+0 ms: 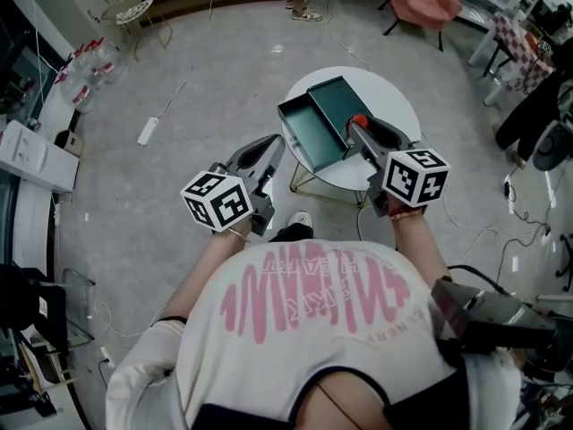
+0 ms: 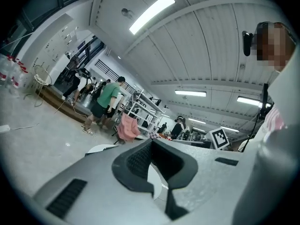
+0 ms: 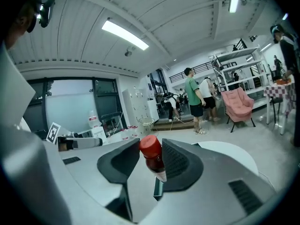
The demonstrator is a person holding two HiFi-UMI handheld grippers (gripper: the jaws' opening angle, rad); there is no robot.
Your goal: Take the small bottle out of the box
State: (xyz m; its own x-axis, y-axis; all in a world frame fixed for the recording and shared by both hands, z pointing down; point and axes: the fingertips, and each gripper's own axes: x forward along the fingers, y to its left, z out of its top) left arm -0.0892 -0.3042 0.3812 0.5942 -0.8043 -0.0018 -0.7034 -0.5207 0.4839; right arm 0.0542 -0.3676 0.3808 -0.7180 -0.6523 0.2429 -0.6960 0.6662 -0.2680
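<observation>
The right gripper (image 1: 356,131) grips the bottle (image 3: 150,149) just below its red cap, above the open green box (image 1: 322,119) on the round counter (image 1: 394,92). The left gripper (image 2: 157,163) has its jaws apart with nothing between them.

Ceiling strip lights (image 2: 151,13) are burning out to pure white in both gripper views. Soft, even light is falling on the pale floor (image 1: 224,79), leaving only a faint shadow under the round desk (image 1: 394,97). The wide lenses are bowing the ceiling lines and fading the gripper views' corners to black. The right hand-held gripper (image 3: 149,165) is looking soft up close, while the small bottle (image 3: 151,149) is showing crisp.
</observation>
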